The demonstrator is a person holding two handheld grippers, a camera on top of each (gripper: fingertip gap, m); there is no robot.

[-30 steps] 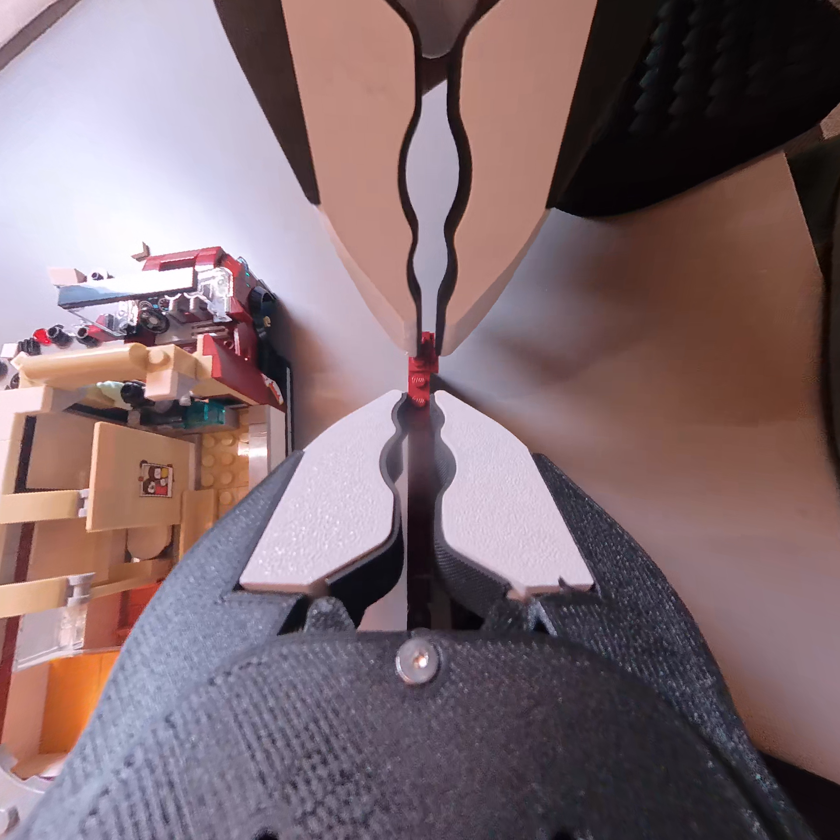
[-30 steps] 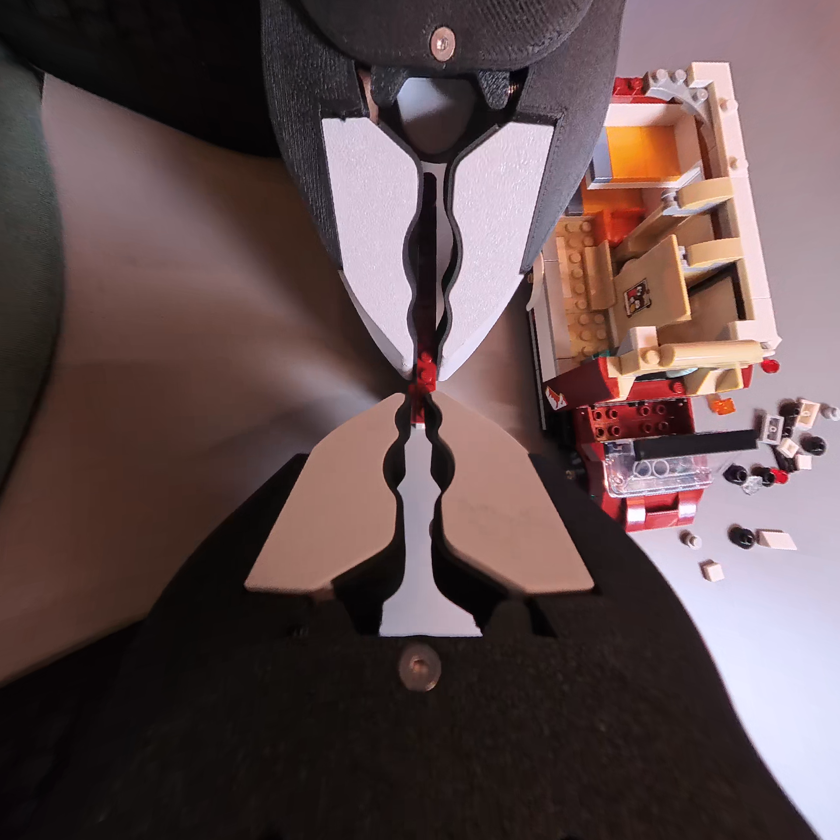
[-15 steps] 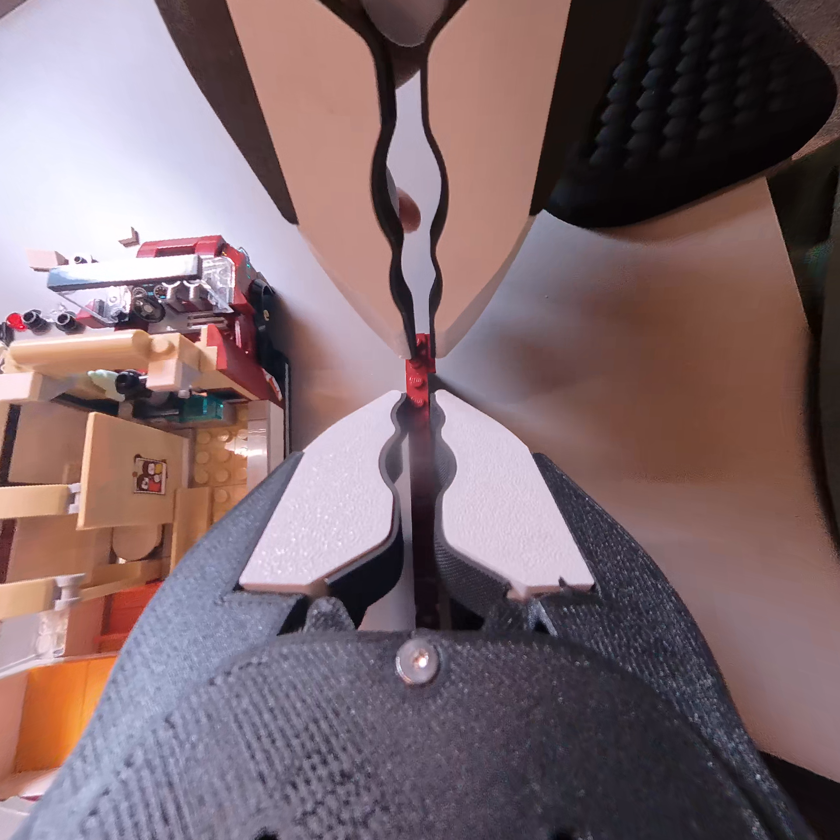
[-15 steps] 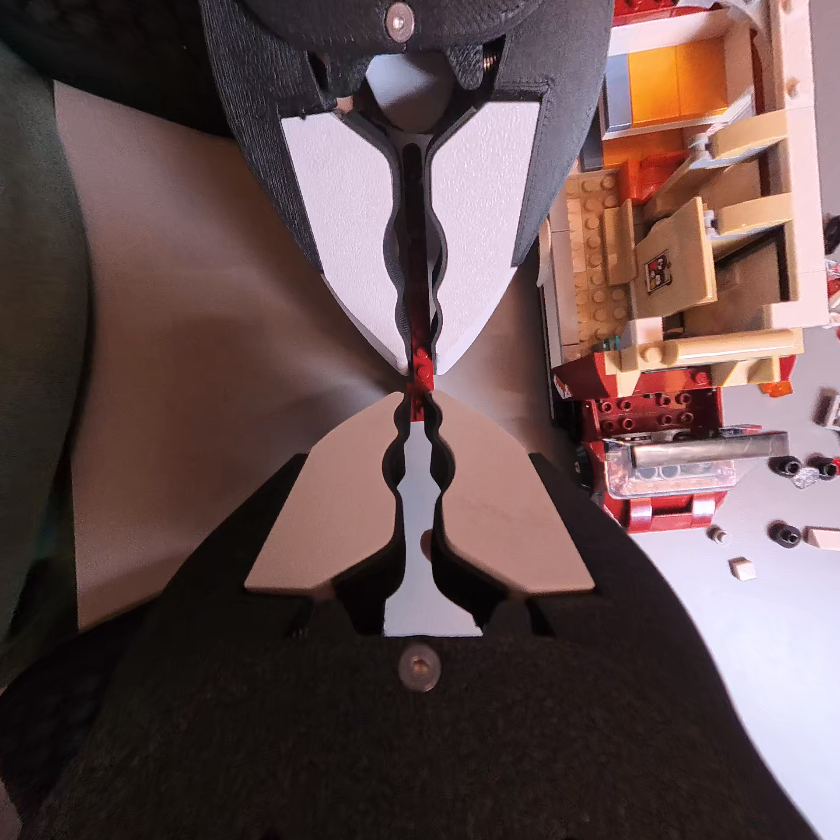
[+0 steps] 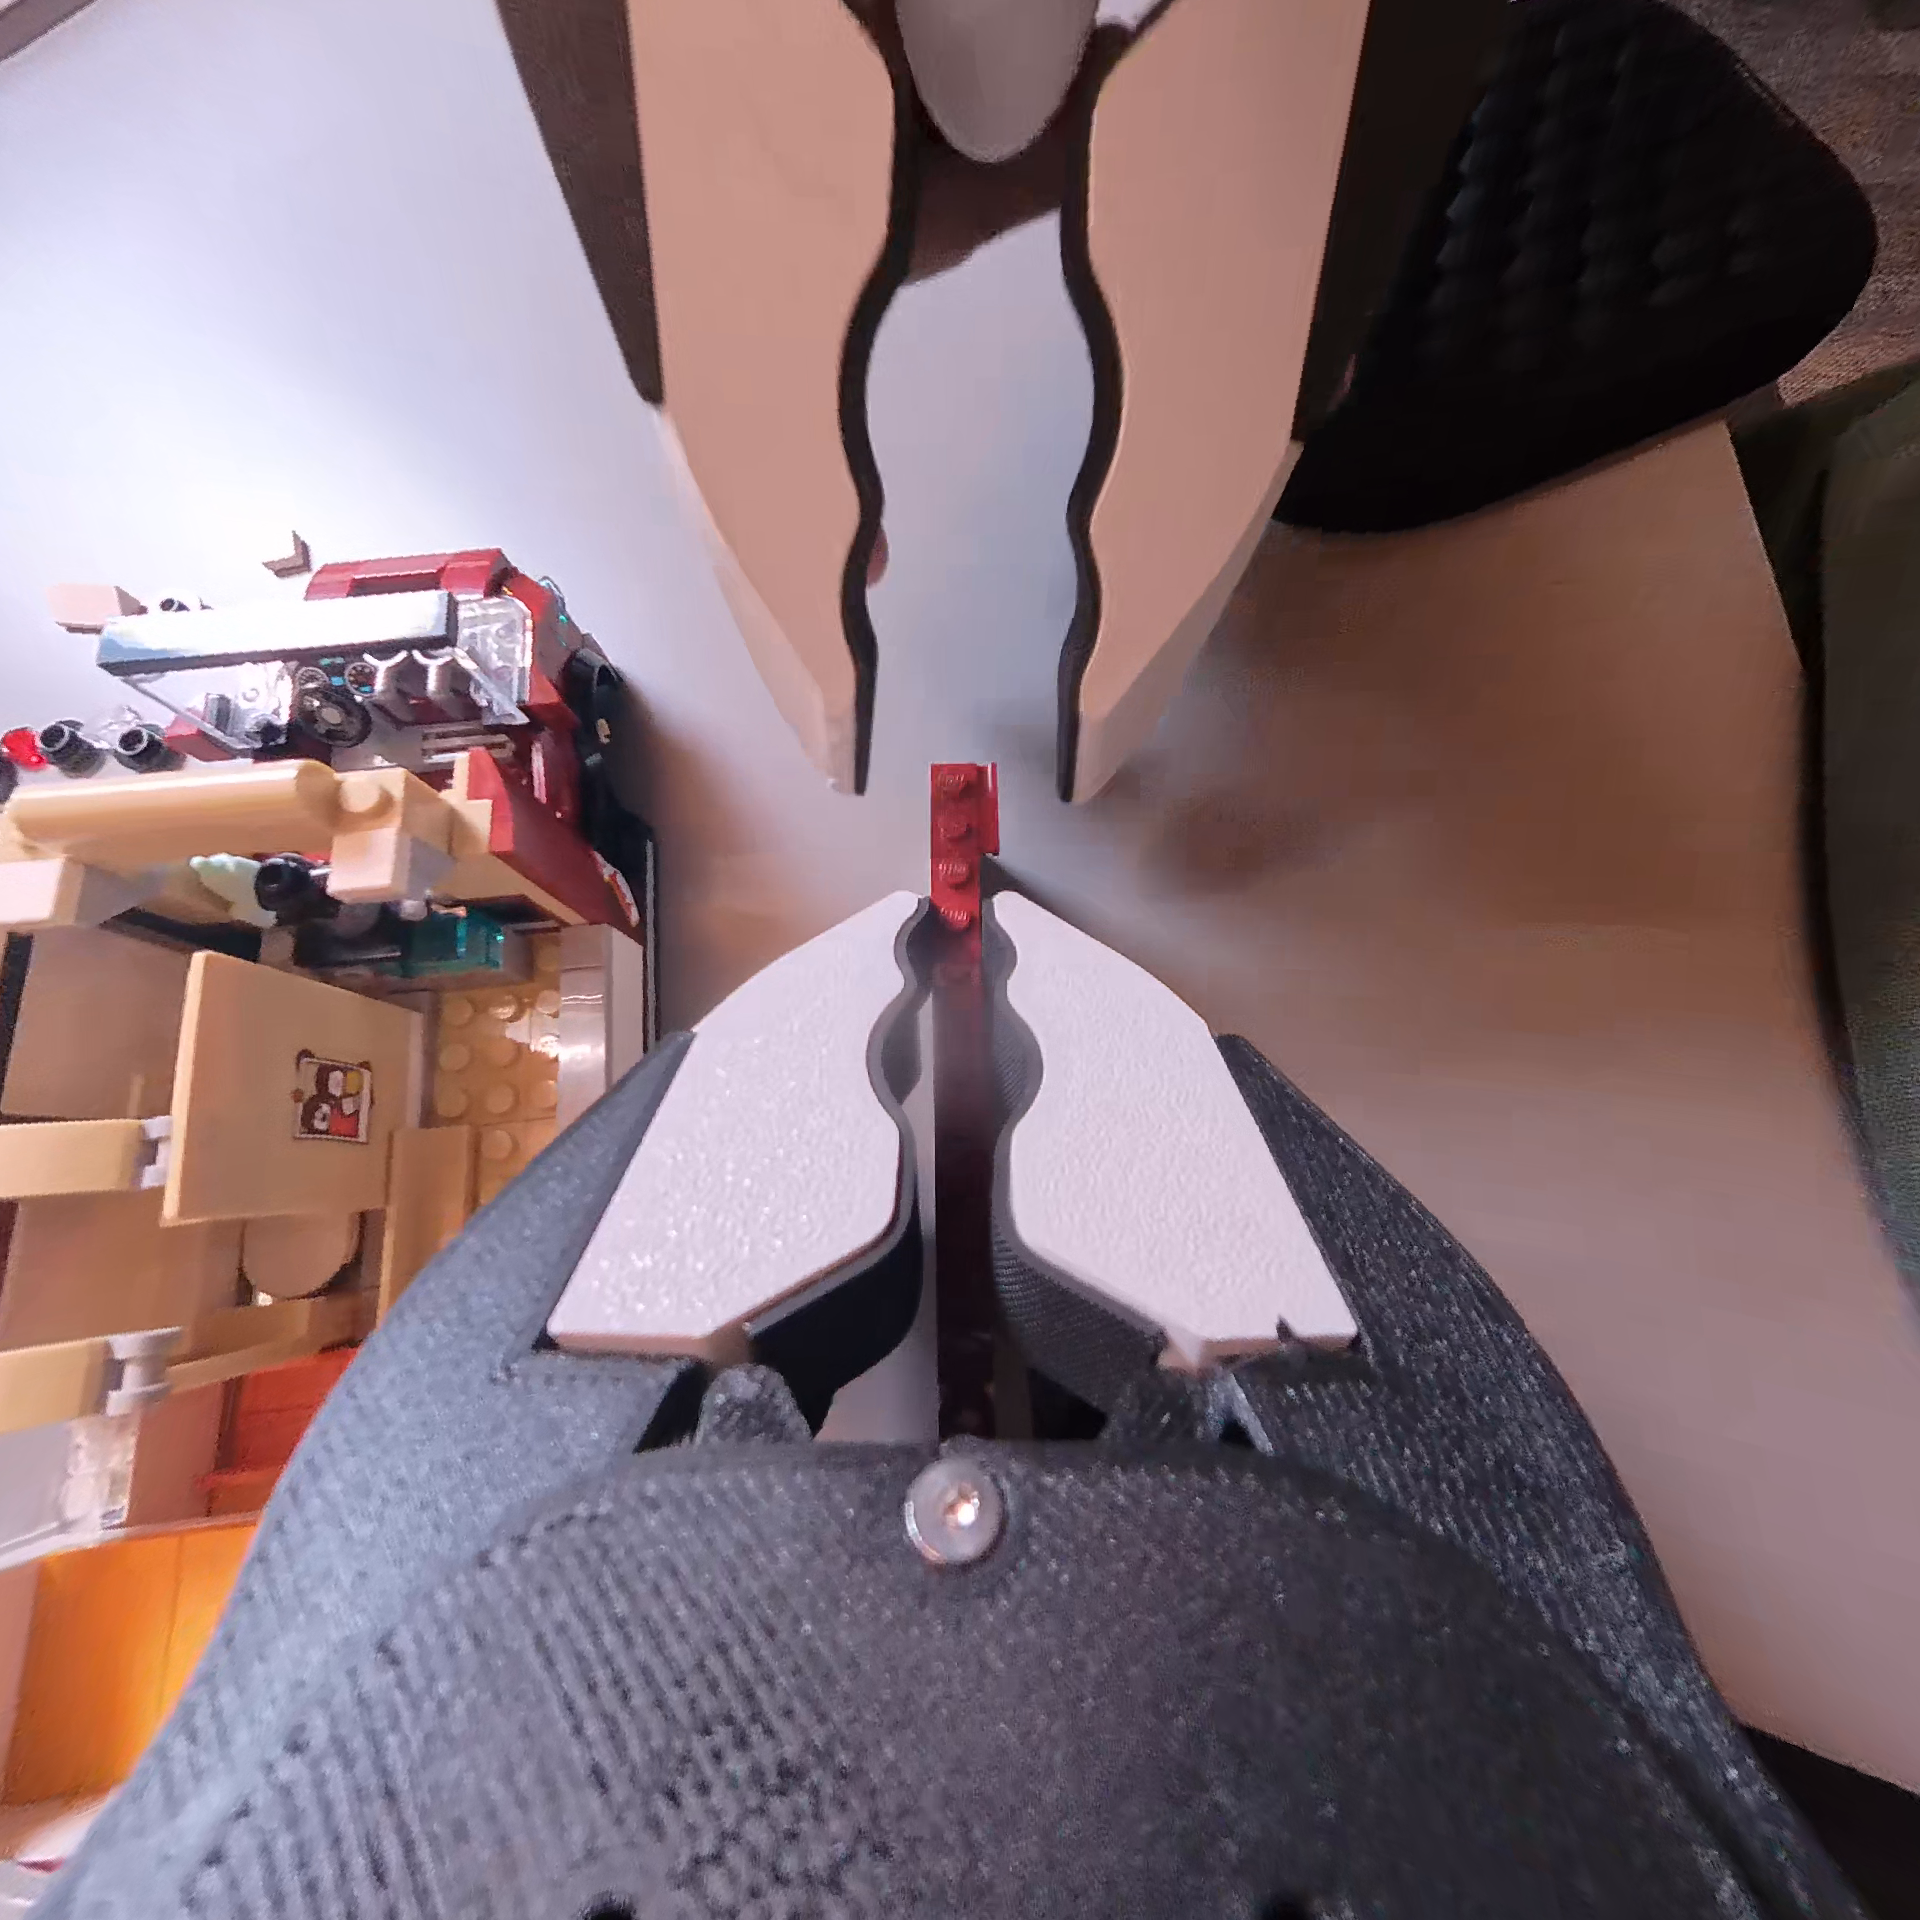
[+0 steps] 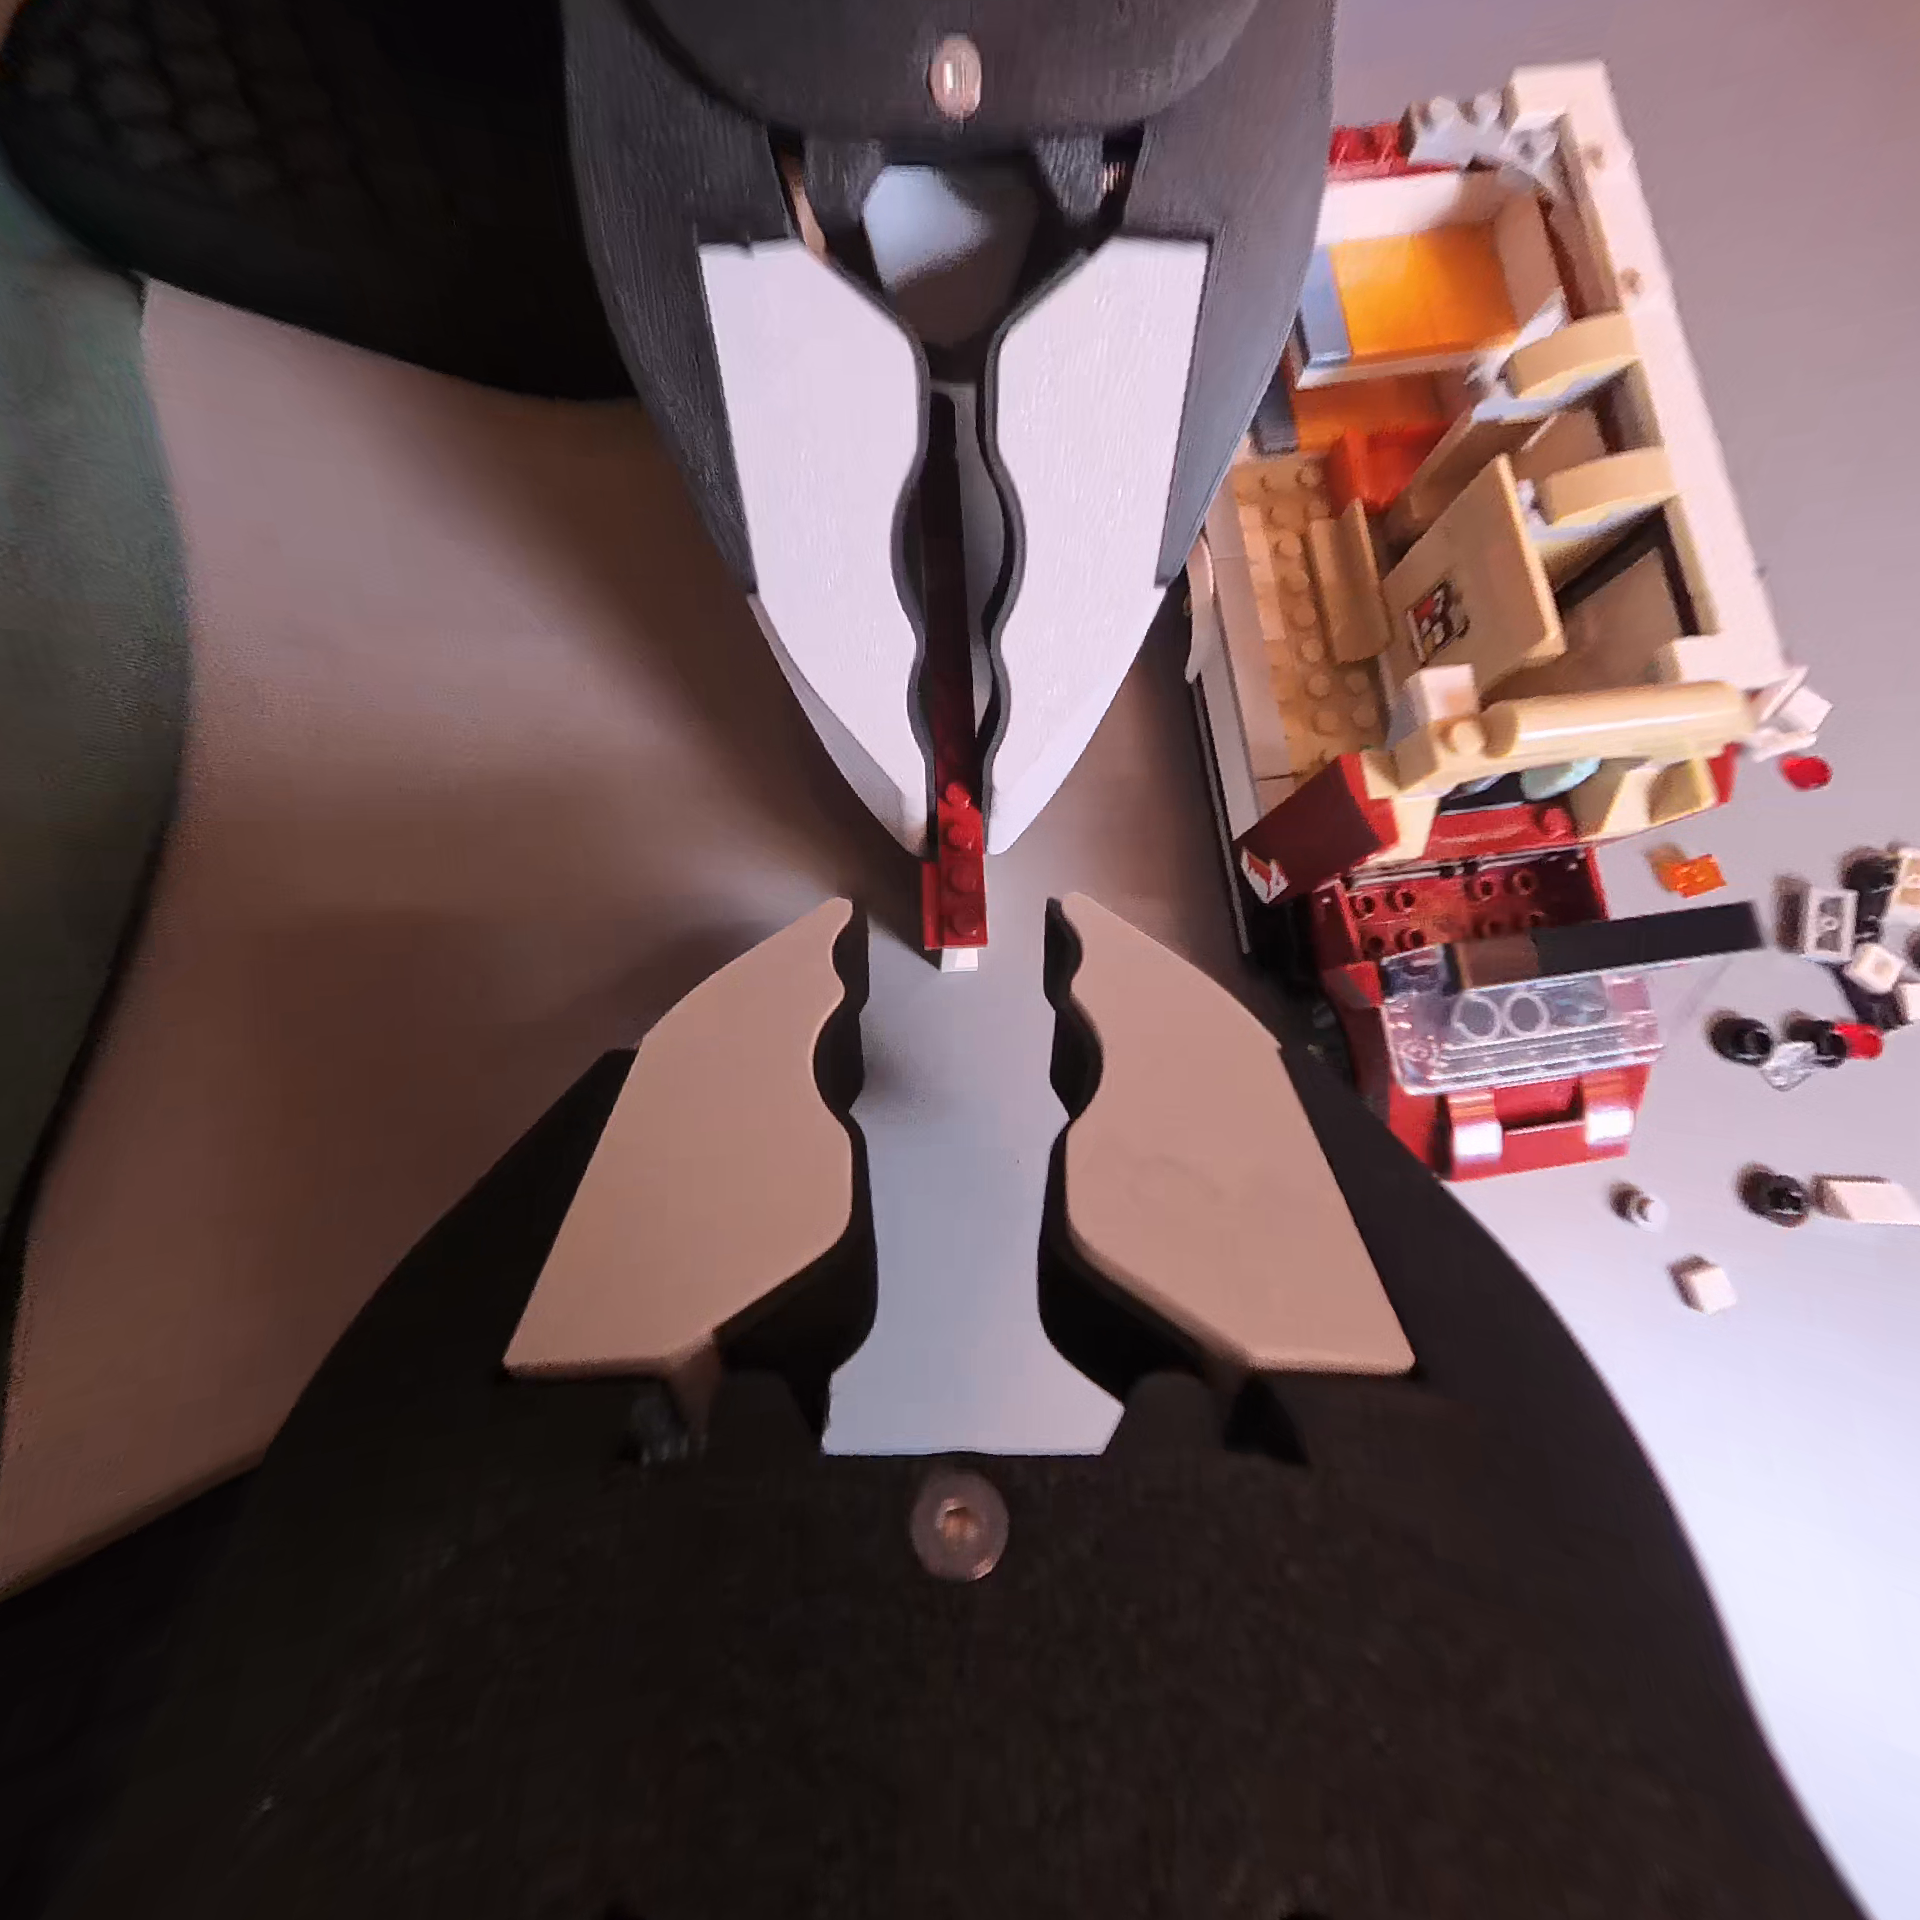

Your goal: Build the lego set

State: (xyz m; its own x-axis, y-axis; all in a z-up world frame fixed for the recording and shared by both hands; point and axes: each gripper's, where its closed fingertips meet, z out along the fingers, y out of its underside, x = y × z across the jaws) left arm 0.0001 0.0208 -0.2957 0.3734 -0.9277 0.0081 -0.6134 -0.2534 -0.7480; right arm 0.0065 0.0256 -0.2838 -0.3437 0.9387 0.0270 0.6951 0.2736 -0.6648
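Note:
My left gripper [image 5: 958, 902], with white fingers, is shut on a long dark red studded plate [image 5: 961, 831] that sticks out past its tips. The same plate shows in the right wrist view [image 6: 956, 883], with a small white piece [image 6: 958, 960] at its end. My right gripper [image 6: 956, 914], with tan fingers, is open. Its tips stand to either side of the plate's end without touching it. In the left wrist view the right gripper [image 5: 961, 784] faces mine from above, jaws apart.
A brick-built model [image 6: 1507, 644] in tan, white, orange and dark red lies on the grey table [image 6: 1766, 1455] to the right; it also shows at the left of the left wrist view [image 5: 260, 935]. Several small loose pieces [image 6: 1829, 997] lie beside it. Only a small space, under 4 cm, lies between the two pairs of fingers.
My right gripper was shut on the end of the red plate; it has opened and let go. My left gripper keeps its grip on the plate.

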